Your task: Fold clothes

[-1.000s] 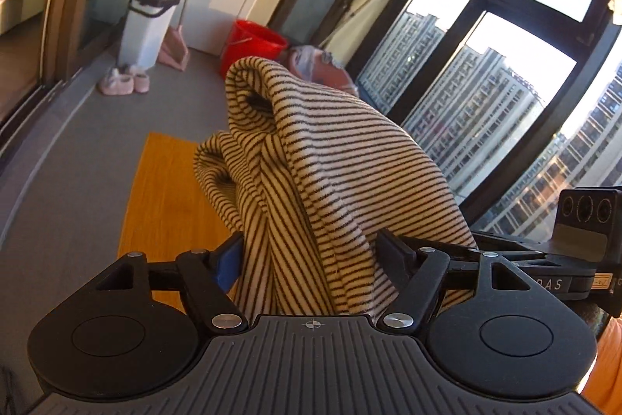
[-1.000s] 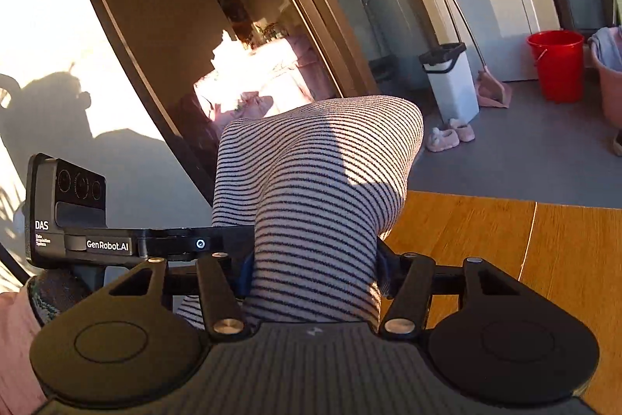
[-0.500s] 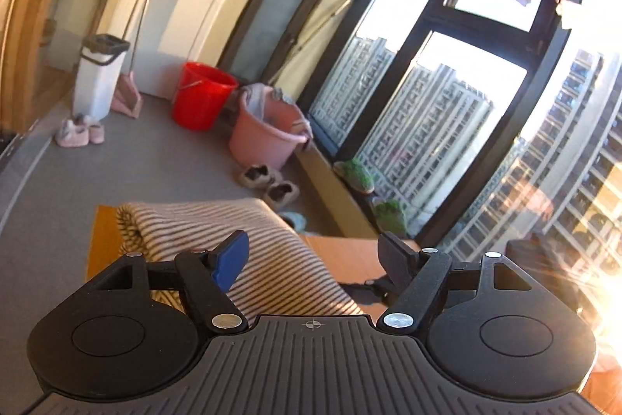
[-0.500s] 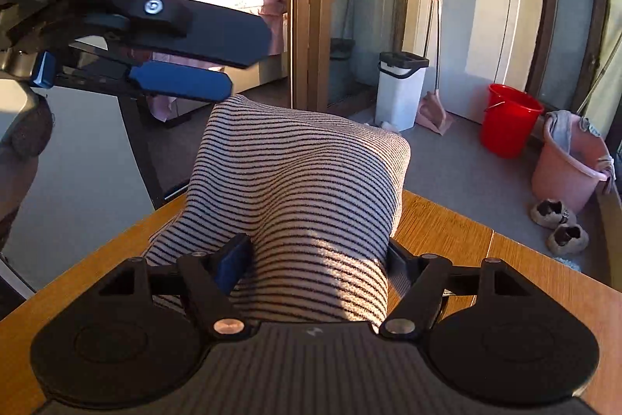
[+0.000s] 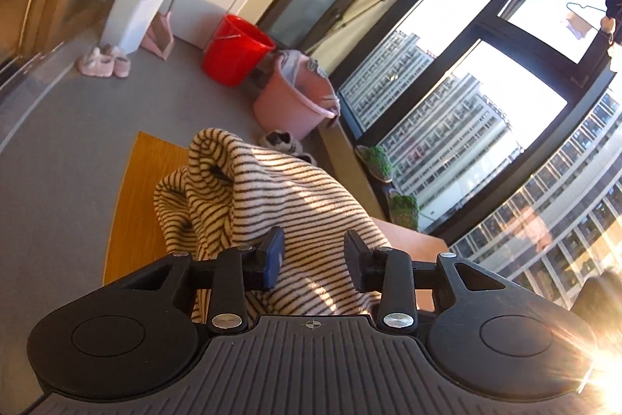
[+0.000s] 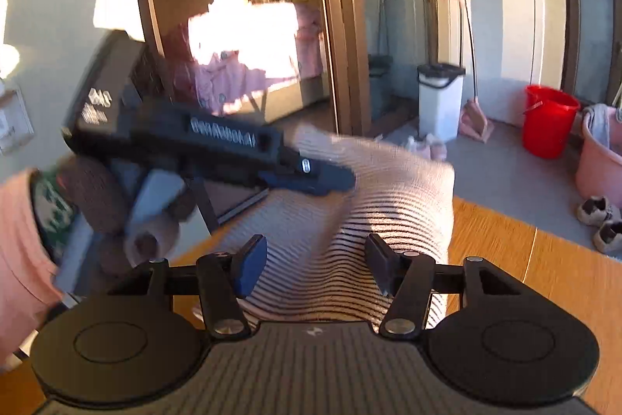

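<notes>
Left wrist view: the left gripper (image 5: 313, 259) hangs over a bunched striped garment (image 5: 280, 197), cream with dark bands, which lies heaped on the wooden table (image 5: 132, 205) near its far edge. The jaws are closing, with a ridge of the striped cloth standing between the blue pad (image 5: 274, 257) and the black pad; whether the pads already press on the fabric cannot be told. Beyond the table's far edge, on the grey floor, stand a red bucket (image 5: 235, 51), a pink tub (image 5: 297, 104) and a white bin (image 5: 134, 10) (a pair of pink slippers (image 5: 103, 65) lies beside the bin).

Right wrist view: the right gripper (image 6: 315, 267) is likewise closing over the same striped garment (image 6: 373, 205), whose near fold rises between the fingers; the pads stand apart from the cloth on both sides, so nothing is pinched. The left gripper (image 6: 322, 179) crosses the upper left, blurred, with its fingertips at the top of the heap, carried by a gloved hand (image 6: 116, 205) in a pink sleeve (image 6: 19, 240). The table (image 6: 525, 282) shows bare wood to the right of the garment.
</notes>
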`<action>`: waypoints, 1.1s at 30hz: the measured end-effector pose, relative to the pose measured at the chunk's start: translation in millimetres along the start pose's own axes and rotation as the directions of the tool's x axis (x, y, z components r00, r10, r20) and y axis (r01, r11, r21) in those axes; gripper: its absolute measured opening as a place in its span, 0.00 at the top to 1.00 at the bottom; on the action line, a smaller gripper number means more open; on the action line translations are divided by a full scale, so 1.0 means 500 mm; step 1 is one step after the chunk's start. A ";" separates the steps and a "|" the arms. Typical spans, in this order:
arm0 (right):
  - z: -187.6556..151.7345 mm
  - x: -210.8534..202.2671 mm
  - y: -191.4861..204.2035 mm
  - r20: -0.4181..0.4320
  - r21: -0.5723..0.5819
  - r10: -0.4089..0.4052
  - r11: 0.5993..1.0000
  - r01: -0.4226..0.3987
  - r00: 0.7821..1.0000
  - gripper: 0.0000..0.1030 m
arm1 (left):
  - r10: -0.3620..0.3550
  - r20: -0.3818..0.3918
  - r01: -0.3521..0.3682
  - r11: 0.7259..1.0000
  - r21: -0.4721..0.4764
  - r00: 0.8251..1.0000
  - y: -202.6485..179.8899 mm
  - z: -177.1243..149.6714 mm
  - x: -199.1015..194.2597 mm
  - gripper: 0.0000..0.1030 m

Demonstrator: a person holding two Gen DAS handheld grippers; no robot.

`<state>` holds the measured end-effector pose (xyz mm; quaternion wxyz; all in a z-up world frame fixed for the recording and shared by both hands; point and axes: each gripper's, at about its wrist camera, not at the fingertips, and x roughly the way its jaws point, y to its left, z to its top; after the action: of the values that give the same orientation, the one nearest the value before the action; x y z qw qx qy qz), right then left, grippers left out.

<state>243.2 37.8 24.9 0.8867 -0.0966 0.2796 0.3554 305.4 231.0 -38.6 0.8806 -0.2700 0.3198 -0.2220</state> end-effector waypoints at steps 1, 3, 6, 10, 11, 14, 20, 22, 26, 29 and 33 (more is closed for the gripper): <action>-0.010 0.004 0.018 0.024 -0.065 -0.033 0.997 0.035 0.999 0.40 | 0.002 0.009 -0.002 1.000 -0.011 1.000 0.001 0.000 -0.004 0.63; -0.004 0.000 0.033 0.018 -0.092 -0.065 0.994 0.066 0.998 0.40 | 0.006 0.031 -0.005 1.000 -0.020 0.999 -0.007 -0.002 -0.019 0.60; 0.008 -0.037 0.028 0.032 -0.046 -0.048 0.998 0.049 0.998 0.33 | 0.057 0.092 -0.057 0.998 0.007 0.994 -0.043 -0.018 -0.063 0.30; -0.031 -0.134 0.007 0.106 0.080 -0.028 0.997 0.020 0.994 0.00 | 0.196 0.191 -0.226 0.963 0.148 0.962 -0.133 -0.098 -0.147 0.06; -0.049 -0.158 0.004 0.117 0.102 -0.039 0.994 0.028 0.992 0.00 | 0.232 0.208 -0.267 0.951 0.157 0.950 -0.150 -0.128 -0.165 0.04; -0.114 -0.220 0.001 0.106 0.170 -0.067 0.984 0.048 0.992 0.00 | 0.330 0.237 -0.368 0.920 0.137 0.914 -0.200 -0.230 -0.215 0.00; -0.228 -0.307 0.006 0.093 0.275 -0.171 0.951 0.140 0.981 0.00 | 0.506 0.269 -0.558 0.811 0.177 0.819 -0.293 -0.406 -0.242 0.00; -0.256 -0.323 0.018 0.091 0.265 -0.224 0.945 0.194 0.970 0.00 | 0.529 0.266 -0.582 0.790 0.191 0.805 -0.309 -0.436 -0.240 0.00; -0.283 -0.341 0.032 0.051 0.284 -0.295 0.920 0.270 0.954 0.00 | 0.552 0.257 -0.600 0.779 0.182 0.794 -0.326 -0.458 -0.245 0.00; -0.292 -0.350 0.033 0.033 0.320 -0.332 0.897 0.304 0.943 0.00 | 0.563 0.266 -0.616 0.762 0.198 0.782 -0.339 -0.466 -0.244 0.00; -0.296 -0.342 0.043 0.003 0.312 -0.317 0.901 0.301 0.948 0.00 | 0.567 0.256 -0.616 0.763 0.196 0.783 -0.339 -0.468 -0.238 0.00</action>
<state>64.2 -99.8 -0.1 0.9430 0.0090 0.2889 0.1650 25.3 92.1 -33.2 0.9589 -0.0517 0.2740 0.0524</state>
